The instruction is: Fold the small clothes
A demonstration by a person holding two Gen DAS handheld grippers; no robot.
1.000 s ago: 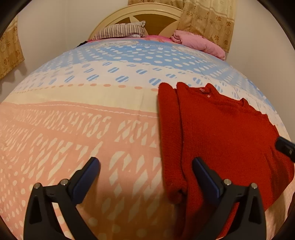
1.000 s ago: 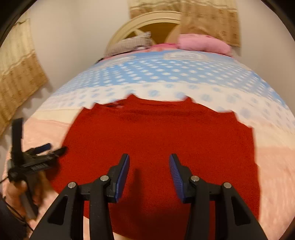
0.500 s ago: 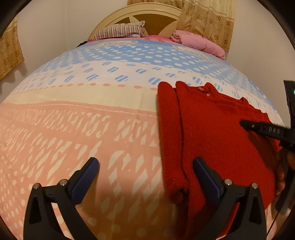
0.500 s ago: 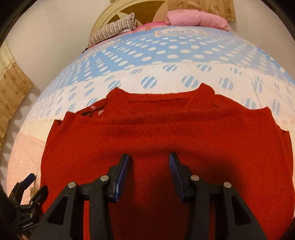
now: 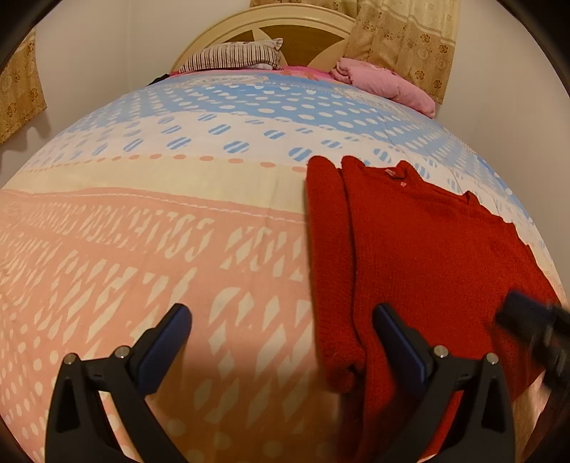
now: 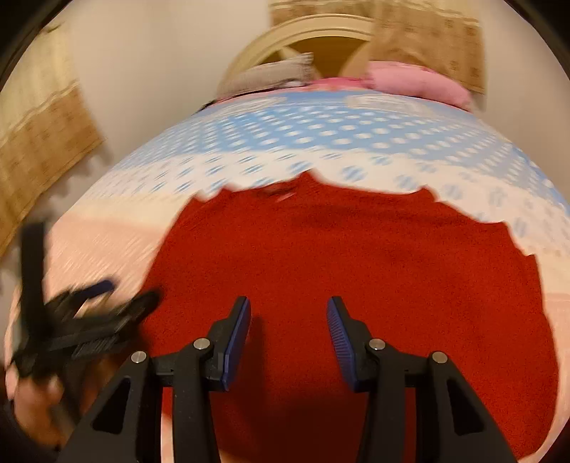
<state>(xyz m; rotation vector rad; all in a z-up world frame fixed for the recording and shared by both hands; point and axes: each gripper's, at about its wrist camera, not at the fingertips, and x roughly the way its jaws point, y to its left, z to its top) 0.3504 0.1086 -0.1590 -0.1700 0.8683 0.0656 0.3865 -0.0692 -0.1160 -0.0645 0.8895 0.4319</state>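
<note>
A red knitted sweater lies flat on the bed, its left sleeve folded along its left edge. My left gripper is wide open and empty, low over the bed at the sweater's near left corner, with its right finger over the sweater. My right gripper is open and empty above the sweater's lower middle. The right gripper shows blurred in the left wrist view. The left gripper shows blurred at the left of the right wrist view.
The bedspread is pink near me and blue dotted farther off. A striped pillow and a pink blanket lie by the cream headboard. Curtains hang at left and right.
My right gripper has pulled back toward the sweater's near hem after reaching toward its collar. The left gripper has barely moved. The sweater lies as before.
</note>
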